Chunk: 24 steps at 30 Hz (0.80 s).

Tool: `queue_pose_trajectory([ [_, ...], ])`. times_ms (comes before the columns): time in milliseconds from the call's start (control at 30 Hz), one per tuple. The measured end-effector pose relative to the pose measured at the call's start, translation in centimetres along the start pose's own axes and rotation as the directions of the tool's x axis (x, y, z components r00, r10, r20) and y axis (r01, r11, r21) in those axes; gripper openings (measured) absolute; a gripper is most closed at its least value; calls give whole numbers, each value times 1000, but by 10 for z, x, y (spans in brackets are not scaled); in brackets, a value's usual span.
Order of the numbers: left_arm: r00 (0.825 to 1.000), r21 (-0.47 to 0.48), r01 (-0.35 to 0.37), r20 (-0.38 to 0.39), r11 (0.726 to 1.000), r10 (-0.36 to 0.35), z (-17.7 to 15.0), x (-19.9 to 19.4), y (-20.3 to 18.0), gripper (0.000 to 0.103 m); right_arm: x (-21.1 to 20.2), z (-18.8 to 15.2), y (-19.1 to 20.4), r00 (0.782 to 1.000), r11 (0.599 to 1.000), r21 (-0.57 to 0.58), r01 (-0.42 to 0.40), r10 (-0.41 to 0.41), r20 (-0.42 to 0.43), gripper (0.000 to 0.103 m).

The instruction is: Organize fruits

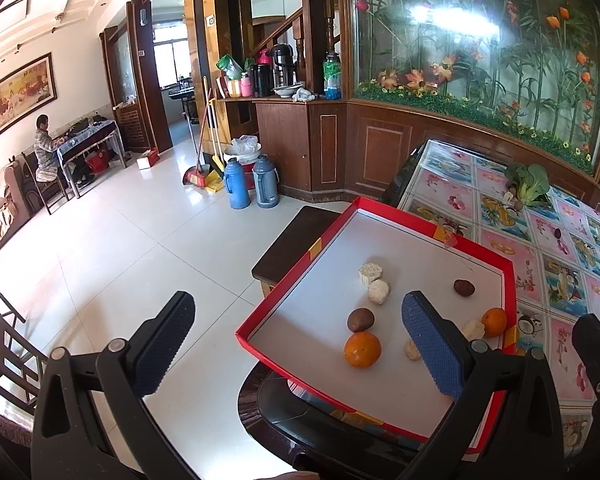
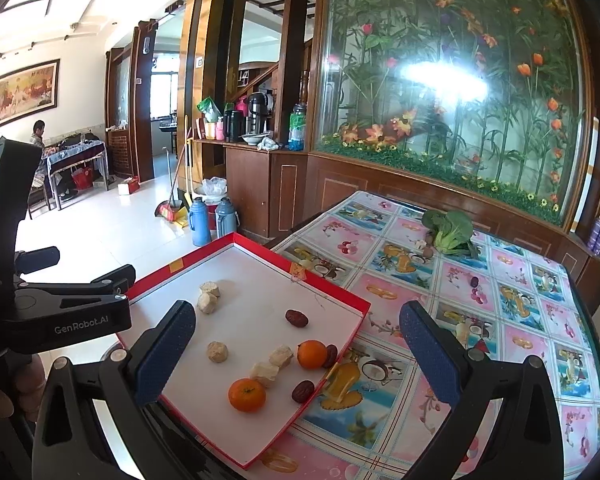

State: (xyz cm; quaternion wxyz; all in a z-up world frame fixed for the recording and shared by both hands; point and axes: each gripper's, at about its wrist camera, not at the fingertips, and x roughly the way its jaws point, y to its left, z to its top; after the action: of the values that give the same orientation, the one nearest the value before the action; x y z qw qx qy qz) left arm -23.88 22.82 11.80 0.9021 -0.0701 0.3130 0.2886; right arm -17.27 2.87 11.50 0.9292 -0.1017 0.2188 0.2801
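Note:
A red-rimmed tray with a white floor lies at the table's corner. On it are two oranges, several brown dates and several pale chunks. My left gripper stands open above the tray's near left edge, its right finger over the tray, and holds nothing. My right gripper stands open over the tray's near right part, also with nothing between its fingers. The left gripper's body shows at the left of the right wrist view.
The table has a flowered cloth under glass. A leafy green vegetable and a lone date lie on it farther back. Two blue flasks stand on the tiled floor. A person sits far left.

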Motion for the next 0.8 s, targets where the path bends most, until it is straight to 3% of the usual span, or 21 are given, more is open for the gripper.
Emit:
queue_pose_trajectory([
  [800, 1000, 30, 13, -20, 999, -13, -8, -3, -6, 103, -2, -9, -8, 1000, 999, 42, -17, 18, -24, 102],
])
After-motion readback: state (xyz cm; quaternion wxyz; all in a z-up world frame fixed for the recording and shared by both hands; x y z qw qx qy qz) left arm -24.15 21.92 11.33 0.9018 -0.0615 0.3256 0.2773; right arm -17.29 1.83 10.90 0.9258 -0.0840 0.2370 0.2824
